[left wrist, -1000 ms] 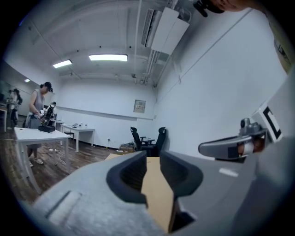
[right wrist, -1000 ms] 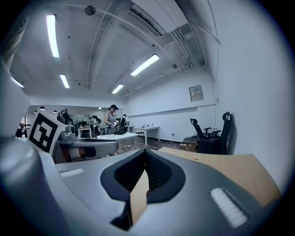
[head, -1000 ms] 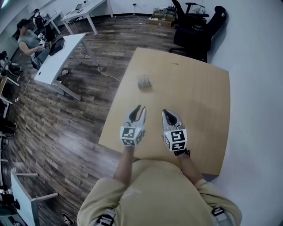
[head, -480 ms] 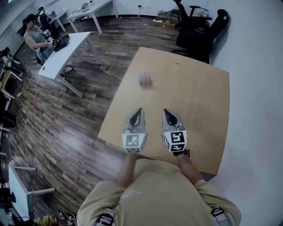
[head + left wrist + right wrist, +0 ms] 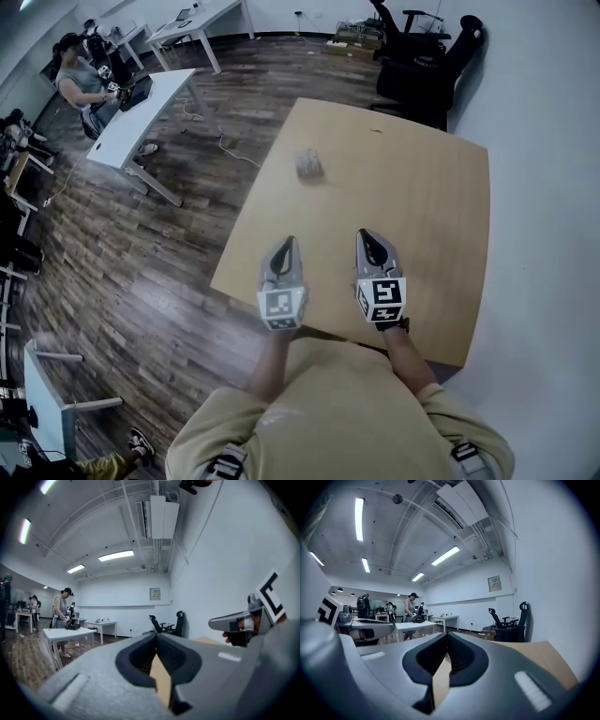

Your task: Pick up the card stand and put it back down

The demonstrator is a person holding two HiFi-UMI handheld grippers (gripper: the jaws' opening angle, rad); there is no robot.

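Wood tabletop (image 5: 422, 206), card stand (image 5: 308, 165) near edge

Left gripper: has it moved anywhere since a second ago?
Yes. The left gripper has drawn back toward the person, away from the card stand and closer to the near edge of the table.

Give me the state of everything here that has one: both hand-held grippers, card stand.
Left hand-held gripper: shut, nothing between the jaws, above the near part of the table.
Right hand-held gripper: shut, nothing between the jaws, alongside the left one.
Card stand: resting on the table, farther out than both grippers, untouched; too blurred to tell if upright.
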